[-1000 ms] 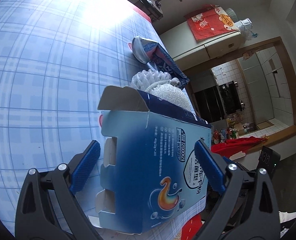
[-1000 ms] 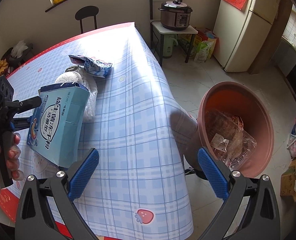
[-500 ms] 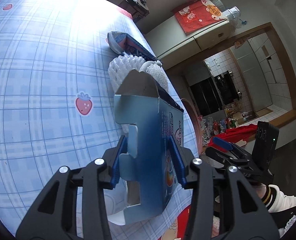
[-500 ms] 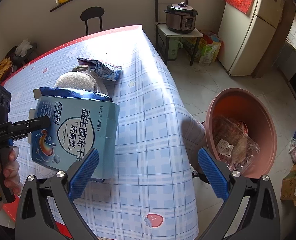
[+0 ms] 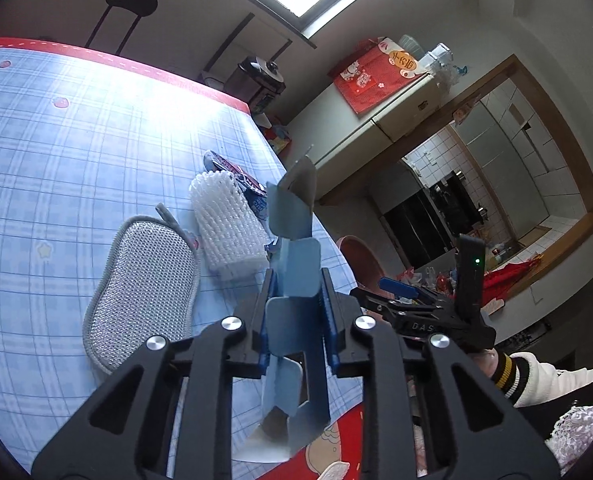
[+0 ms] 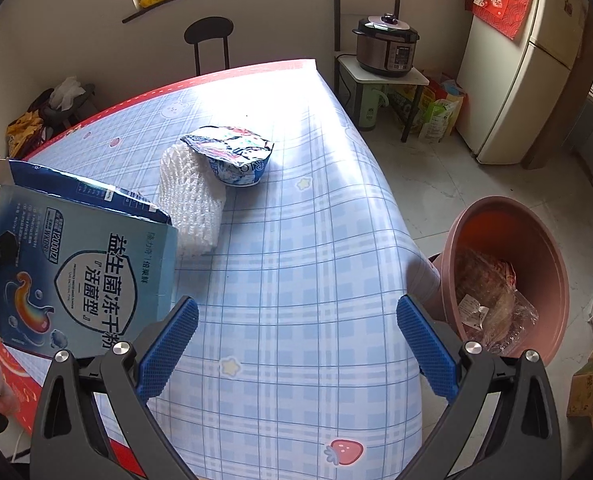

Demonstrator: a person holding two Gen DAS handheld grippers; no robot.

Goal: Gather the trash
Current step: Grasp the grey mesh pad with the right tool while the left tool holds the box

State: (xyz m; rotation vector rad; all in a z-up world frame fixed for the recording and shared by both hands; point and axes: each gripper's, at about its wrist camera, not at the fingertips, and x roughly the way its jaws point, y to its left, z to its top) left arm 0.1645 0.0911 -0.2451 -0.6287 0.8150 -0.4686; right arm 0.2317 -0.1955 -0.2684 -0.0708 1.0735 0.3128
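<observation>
Fingers first: through the left wrist camera I see the left gripper [image 5: 295, 312] with its 2 blue pads closing on the flattened blue carton [image 5: 294, 280], which is pinched between them and lifted clear of the table [image 5: 76, 160]. Its torn flaps stick up ahead of the jaws and hang down behind them. Beyond it, on the checked cloth, lie a grey mesh scrubber [image 5: 144, 288], a white foam net sleeve [image 5: 226, 226] just beside it, and a crumpled wrapper [image 5: 236, 172] behind the sleeve. Off to the right I can make out the right gripper [image 5: 396, 286] and a white sleeve [image 5: 536, 376] behind it.

From the right wrist camera, the right gripper [image 6: 296, 336] hangs over the table edge [image 6: 396, 216] with both pads spread wide and nothing between them. The carton [image 6: 80, 276] shows at the left, held up off the cloth with its printed face toward me. Farther back, the foam sleeve [image 6: 192, 204] touches a crushed foil-lidded cup [image 6: 236, 160]. Down on the floor at the right stands the reddish bin [image 6: 508, 272], already holding clear plastic wrapping.

I judge this as the pick-and-carry step for the carton. Next I need to swing the left hand across past the table edge, get over the bin mouth, and let go. After that, at least 2 pieces remain for collecting.
</observation>
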